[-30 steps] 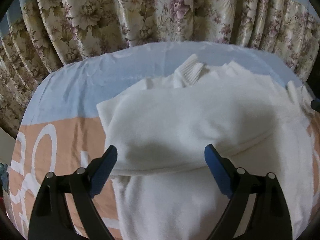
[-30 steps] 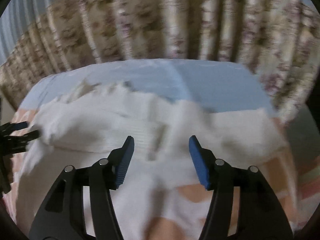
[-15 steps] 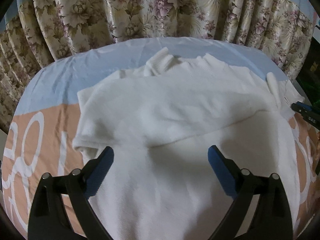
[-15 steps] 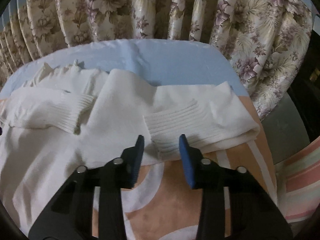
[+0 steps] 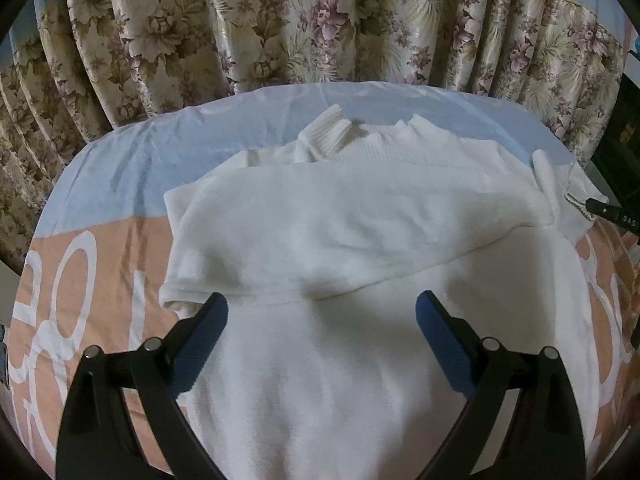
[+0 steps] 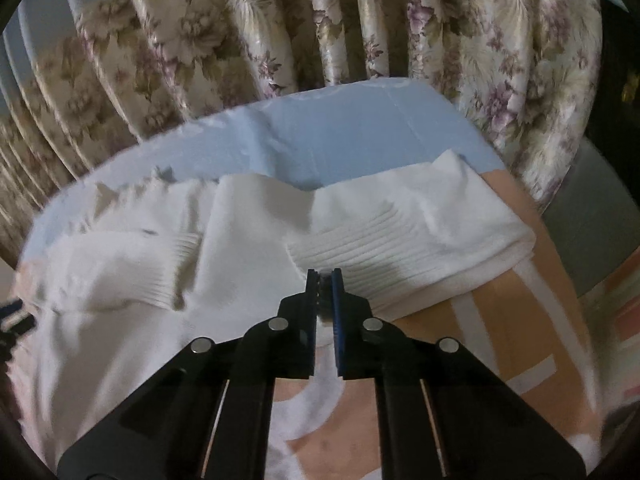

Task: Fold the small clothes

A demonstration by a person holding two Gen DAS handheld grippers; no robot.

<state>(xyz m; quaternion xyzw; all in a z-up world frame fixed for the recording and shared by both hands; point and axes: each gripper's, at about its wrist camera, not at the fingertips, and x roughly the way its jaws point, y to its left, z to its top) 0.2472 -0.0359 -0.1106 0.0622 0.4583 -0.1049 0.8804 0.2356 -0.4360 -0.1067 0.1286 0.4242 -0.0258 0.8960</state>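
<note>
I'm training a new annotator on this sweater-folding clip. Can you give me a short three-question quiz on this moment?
1. True or false: the left gripper is clamped on the white sweater.
2. What does the right gripper pinch? A) the floral curtain B) the sweater's ribbed cuff C) the bedsheet
3. Fill in: the sweater lies on a sheet that is light blue and ____.

Key
1. False: its jaws stand wide apart over the fabric.
2. B: the ribbed cuff sits between the closed pads.
3. Orange: see the sheet, with white lettering.
</note>
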